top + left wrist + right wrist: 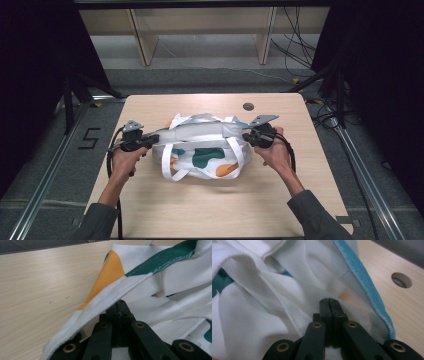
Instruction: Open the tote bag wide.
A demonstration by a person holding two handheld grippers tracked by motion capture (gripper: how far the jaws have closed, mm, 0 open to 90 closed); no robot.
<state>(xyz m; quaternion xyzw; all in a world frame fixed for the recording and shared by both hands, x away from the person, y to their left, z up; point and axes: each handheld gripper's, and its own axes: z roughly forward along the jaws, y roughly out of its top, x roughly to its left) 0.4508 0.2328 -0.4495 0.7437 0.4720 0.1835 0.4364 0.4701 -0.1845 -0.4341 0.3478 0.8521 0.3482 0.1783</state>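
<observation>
Nearest the camera in the high view, two grey-sleeved forearms come up from the bottom edge onto the pale wood surface (210,210). The left hand (125,161) carries the left hand-held gripper (150,141), and the right hand (274,150) carries the right hand-held gripper (246,137); each meets one end of a white fabric bag (205,145) that lies between them at the middle of the surface.

The bag is printed with green and orange patches, and its white webbing handles loop down over the near side.

In the left gripper view, the jaws are pressed together with the bag's fabric bunched around their tips, under a band of white webbing (105,298) (the orange and green print sits just beyond it). In the right gripper view, the jaws likewise stand closed, with white cloth gathered at their tips and a blue-trimmed edge (367,287) running past on the right.

Beyond the bag, a round hole (248,106) sits in the surface near its far edge. Past that, wooden shelving legs (142,42) and loose cables (295,50) stand on the floor.
</observation>
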